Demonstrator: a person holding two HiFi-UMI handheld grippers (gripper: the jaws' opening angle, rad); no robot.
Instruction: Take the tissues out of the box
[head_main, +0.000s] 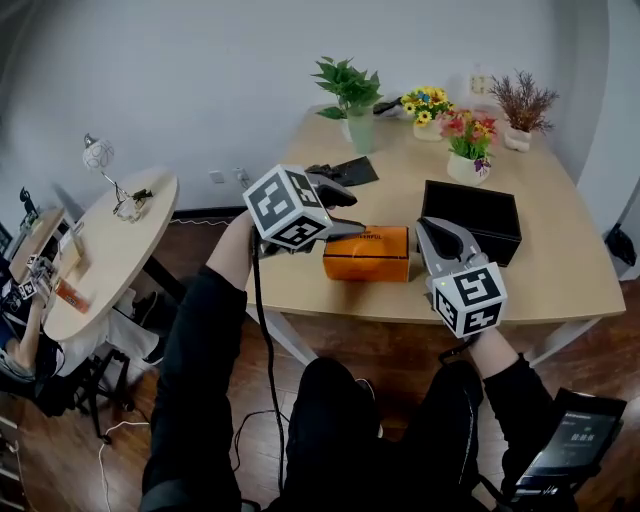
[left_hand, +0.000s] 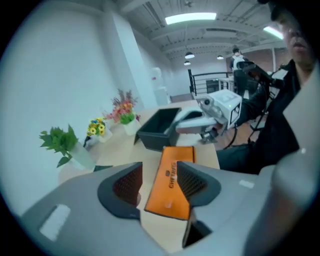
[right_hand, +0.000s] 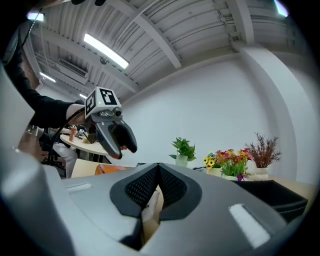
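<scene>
An orange tissue box (head_main: 367, 253) lies on the wooden table (head_main: 560, 270) near its front edge, with no tissue showing from it. My left gripper (head_main: 352, 229) hovers over the box's left end. In the left gripper view its jaws (left_hand: 160, 179) stand apart, and the orange box (left_hand: 172, 192) lies on the table below the gap, untouched by the pads. My right gripper (head_main: 432, 228) is just right of the box and points away from me. In the right gripper view its tips (right_hand: 159, 168) meet and nothing is held.
A black open tray (head_main: 472, 215) stands right of the orange box. At the back of the table are a green plant in a vase (head_main: 356, 110), flower pots (head_main: 468, 150) and a flat black item (head_main: 345, 170). A round side table (head_main: 105, 250) stands at the left.
</scene>
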